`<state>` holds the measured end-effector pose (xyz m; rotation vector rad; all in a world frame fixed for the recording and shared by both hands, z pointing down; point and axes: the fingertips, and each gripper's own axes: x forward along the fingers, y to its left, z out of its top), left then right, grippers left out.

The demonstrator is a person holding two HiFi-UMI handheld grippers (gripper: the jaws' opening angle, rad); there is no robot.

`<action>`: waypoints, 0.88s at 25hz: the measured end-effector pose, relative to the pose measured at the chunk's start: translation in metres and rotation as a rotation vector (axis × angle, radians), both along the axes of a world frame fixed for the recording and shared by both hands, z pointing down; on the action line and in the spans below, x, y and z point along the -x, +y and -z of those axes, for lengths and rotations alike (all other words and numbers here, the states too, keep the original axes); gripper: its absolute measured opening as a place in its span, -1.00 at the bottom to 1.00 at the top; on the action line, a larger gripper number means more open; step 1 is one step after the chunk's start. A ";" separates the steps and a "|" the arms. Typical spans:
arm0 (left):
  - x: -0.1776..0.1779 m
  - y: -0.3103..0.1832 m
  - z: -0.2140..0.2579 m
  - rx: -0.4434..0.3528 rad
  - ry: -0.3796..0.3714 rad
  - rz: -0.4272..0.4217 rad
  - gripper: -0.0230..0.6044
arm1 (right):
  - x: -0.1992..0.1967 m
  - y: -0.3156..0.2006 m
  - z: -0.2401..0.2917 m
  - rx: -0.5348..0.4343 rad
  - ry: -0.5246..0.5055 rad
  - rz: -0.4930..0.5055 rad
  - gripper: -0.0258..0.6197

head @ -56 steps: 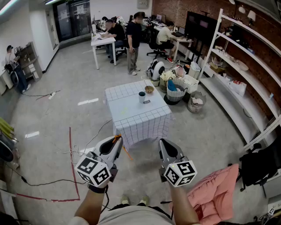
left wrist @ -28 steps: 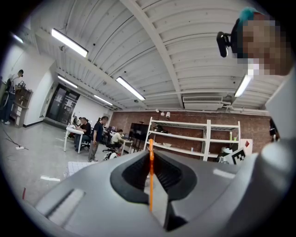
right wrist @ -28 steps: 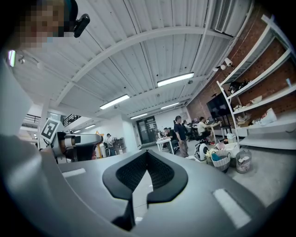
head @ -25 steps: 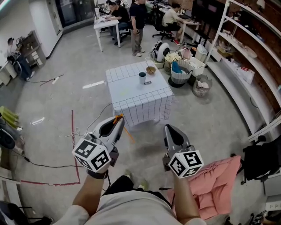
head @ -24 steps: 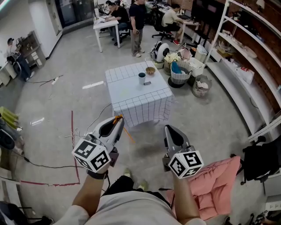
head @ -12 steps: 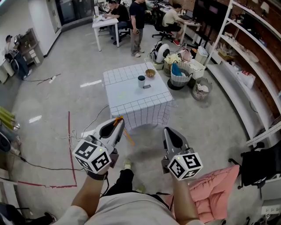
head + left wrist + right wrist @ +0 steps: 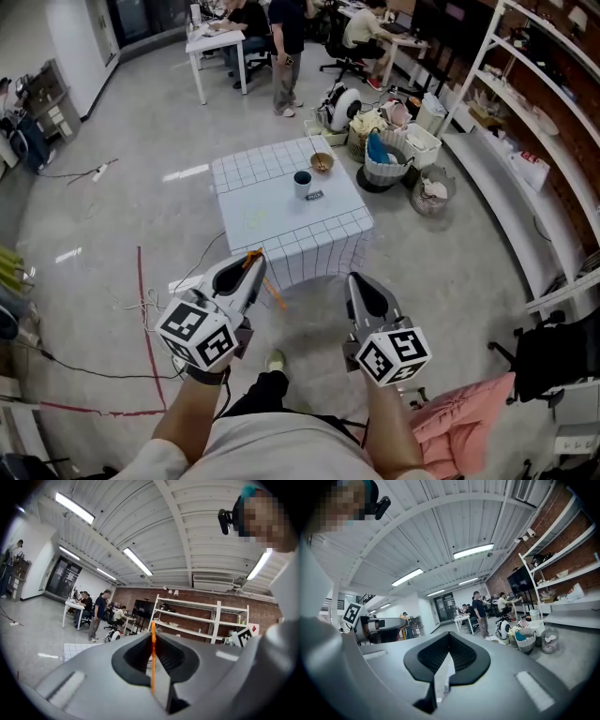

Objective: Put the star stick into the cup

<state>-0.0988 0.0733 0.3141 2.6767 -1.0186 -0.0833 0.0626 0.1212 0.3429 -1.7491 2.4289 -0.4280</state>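
So the left gripper [image 7: 251, 267] is pinched tight on the stick [image 7: 152, 663]. It's a thin orange rod clamped right between the jaws, poking out past them at both ends. In the left gripper view it runs straight up and down through the pinch. I can't make out the star end anywhere. The right gripper [image 7: 355, 287] is pressed together with nothing in it, just riding along beside the left one.

The cup [image 7: 302, 184] is a dark one, standing upright on the far-right part of the table [image 7: 253, 211], with a bowl [image 7: 322, 162] just beyond it. It's well apart from both grippers, far ahead and a bit to the right of the left one.

My guess is that the next bit is all approach. Get the left gripper over the cup, then tip the stick so one end points down into the opening.
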 end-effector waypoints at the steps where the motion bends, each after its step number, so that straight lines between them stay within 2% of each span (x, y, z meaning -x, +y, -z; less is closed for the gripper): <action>1: 0.001 -0.012 0.000 0.003 0.000 -0.005 -0.85 | 0.002 -0.011 0.000 0.003 0.001 -0.004 -0.88; 9: 0.008 -0.097 -0.011 0.007 -0.002 -0.049 -0.85 | 0.013 -0.087 -0.001 0.008 0.015 -0.051 -0.88; 22: 0.000 -0.182 -0.022 0.000 0.014 -0.067 -0.85 | 0.015 -0.172 -0.011 0.012 0.020 -0.061 -0.88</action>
